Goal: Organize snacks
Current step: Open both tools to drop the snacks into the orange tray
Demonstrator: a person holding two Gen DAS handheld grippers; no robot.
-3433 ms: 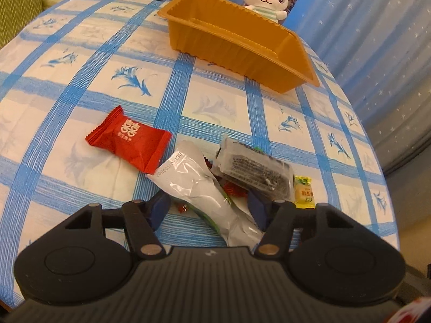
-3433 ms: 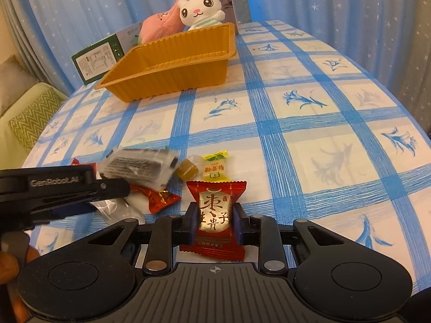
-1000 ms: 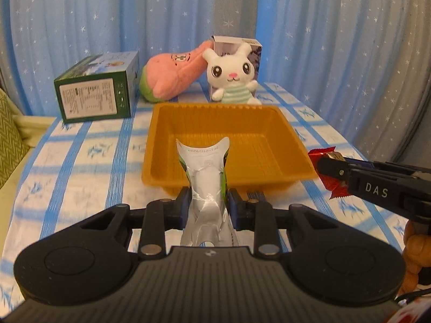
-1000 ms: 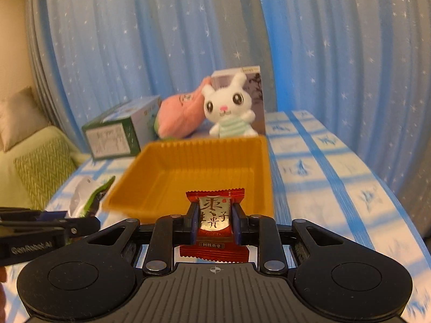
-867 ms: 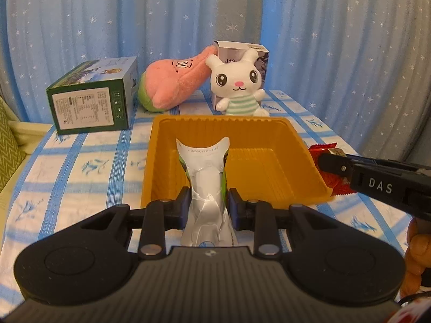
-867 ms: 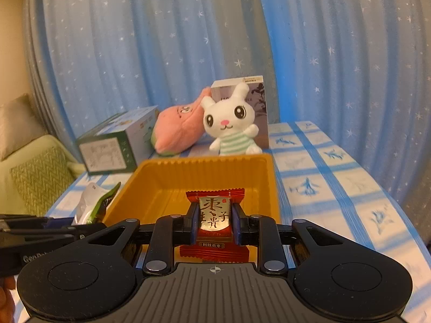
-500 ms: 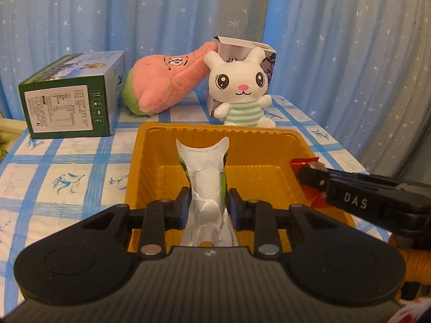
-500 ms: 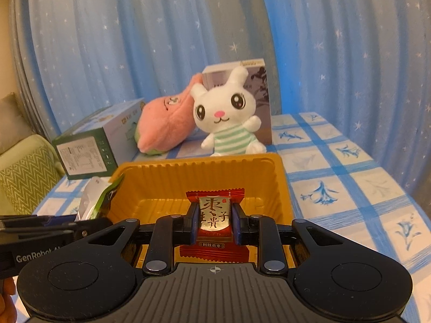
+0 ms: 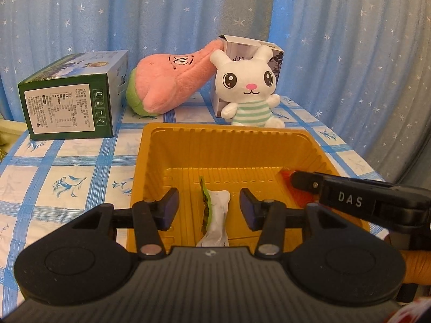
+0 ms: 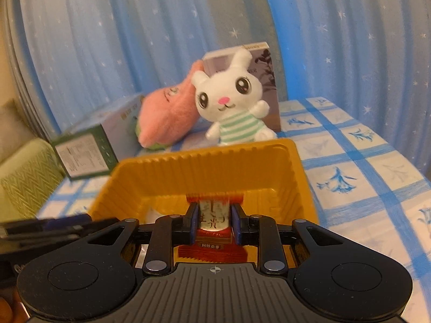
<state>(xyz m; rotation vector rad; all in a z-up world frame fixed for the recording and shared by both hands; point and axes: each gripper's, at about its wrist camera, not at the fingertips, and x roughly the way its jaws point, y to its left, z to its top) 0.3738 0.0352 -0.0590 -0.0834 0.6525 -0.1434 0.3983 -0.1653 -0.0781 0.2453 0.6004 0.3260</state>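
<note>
Snacks are going into the orange tray [image 9: 229, 145], which fills the middle of both wrist views: the silver-and-green packet [image 9: 215, 215] lies loose on the tray floor at lower centre of the left view, between the pads of the left claw [image 9: 208, 208], whose jaws have just been opening and now stand clear of it on both sides. The red candy [image 10: 212, 222], with gold characters on its face too blurred to read, is pinched by the nearly closed right claw [image 10: 212, 224] low over the tray's right end, not yet let go. So one snack looks delivered and one is about to be; any others left on the bench [image 9: 80, 167] are out of sight. Readable writing: "DAS" on the right claw's arm at right of the left view.
</note>
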